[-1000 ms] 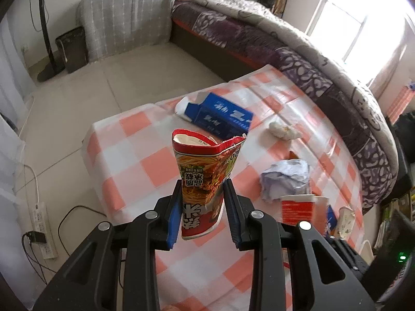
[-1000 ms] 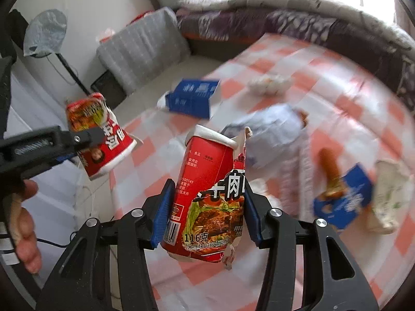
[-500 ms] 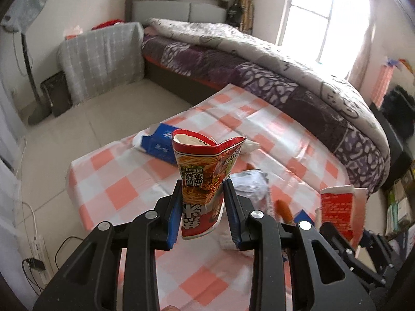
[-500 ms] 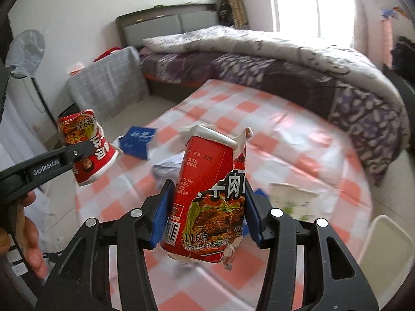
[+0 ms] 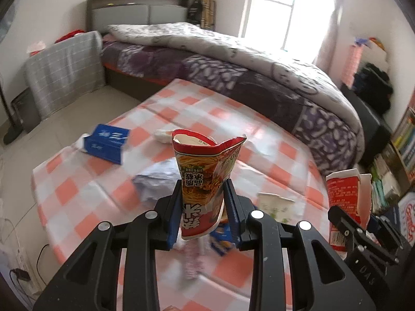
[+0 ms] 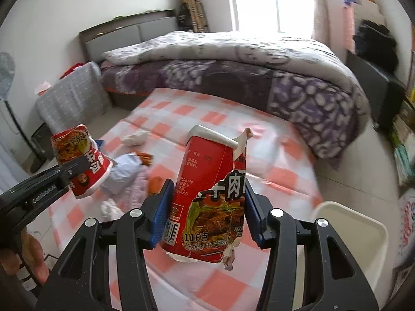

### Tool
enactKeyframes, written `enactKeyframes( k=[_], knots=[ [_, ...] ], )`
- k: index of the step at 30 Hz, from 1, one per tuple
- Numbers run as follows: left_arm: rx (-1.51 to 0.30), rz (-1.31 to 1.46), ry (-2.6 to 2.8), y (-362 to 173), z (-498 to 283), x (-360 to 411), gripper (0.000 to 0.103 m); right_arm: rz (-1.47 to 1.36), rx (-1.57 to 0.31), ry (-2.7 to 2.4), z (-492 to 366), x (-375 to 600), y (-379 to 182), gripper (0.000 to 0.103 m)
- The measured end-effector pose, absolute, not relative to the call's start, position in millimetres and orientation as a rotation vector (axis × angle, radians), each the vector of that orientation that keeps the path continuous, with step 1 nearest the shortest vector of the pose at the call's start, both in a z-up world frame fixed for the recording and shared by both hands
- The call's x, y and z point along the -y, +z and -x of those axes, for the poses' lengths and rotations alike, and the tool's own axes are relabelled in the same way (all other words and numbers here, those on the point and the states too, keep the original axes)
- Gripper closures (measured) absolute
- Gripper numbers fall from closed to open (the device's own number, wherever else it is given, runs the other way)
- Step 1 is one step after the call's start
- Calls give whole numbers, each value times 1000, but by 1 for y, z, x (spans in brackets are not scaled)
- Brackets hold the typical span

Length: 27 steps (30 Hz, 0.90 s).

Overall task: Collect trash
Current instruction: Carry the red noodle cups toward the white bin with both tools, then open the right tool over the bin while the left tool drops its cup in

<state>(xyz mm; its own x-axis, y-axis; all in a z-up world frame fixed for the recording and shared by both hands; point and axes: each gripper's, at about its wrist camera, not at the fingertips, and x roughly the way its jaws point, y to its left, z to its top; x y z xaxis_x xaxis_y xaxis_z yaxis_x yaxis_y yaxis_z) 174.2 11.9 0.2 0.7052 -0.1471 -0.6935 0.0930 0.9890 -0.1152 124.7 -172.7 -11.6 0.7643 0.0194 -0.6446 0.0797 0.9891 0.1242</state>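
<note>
My left gripper (image 5: 202, 207) is shut on a crushed red noodle cup (image 5: 205, 178), held upright above the checked table (image 5: 103, 189). My right gripper (image 6: 206, 207) is shut on a taller red noodle cup (image 6: 210, 191) with a torn label. Each view shows the other hand's load: the tall cup (image 5: 346, 202) at the right edge, the crushed cup (image 6: 80, 160) at the left. On the table lie a blue box (image 5: 107, 142), crumpled white paper (image 5: 155, 181), a pale paper cup (image 5: 275, 206) and a small white wad (image 6: 135, 138).
A white bin (image 6: 347, 235) stands on the floor past the table's right end. A bed (image 5: 233, 72) with a patterned quilt runs behind the table. A grey covered seat (image 5: 62, 70) and a fan stand at the left. Shelves (image 5: 399, 150) fill the right edge.
Both grippers swung right across the table, each still gripping its cup. The bed, window and shelves came into view, and the white bin appeared at the right of the right wrist view.
</note>
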Motion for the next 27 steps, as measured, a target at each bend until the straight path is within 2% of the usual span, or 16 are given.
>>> enactKeyframes(
  k=[14,17,18,20,25,27],
  knots=[
    [-817,-14,-337,-18,-159,78,71,-320,-822,-241,-92,279,-37,53],
    [-826,-36,-401,-22,-153,99,71,-361,-847,-298,-85,297,-42,50],
    [-831,-41,-422,-24,-150,105,71,-378,-850,-317,-82,302,-43,48],
    [-838,-58,-466,-27,-145,121,71,-418,-841,-360,-76,317,-42,34],
    [-870,-82,-565,-35,-132,153,70,-459,-776,-469,-61,350,-32,19],
    [-885,-83,-590,-39,-127,163,69,-491,-754,-499,-56,363,-29,17]
  ],
)
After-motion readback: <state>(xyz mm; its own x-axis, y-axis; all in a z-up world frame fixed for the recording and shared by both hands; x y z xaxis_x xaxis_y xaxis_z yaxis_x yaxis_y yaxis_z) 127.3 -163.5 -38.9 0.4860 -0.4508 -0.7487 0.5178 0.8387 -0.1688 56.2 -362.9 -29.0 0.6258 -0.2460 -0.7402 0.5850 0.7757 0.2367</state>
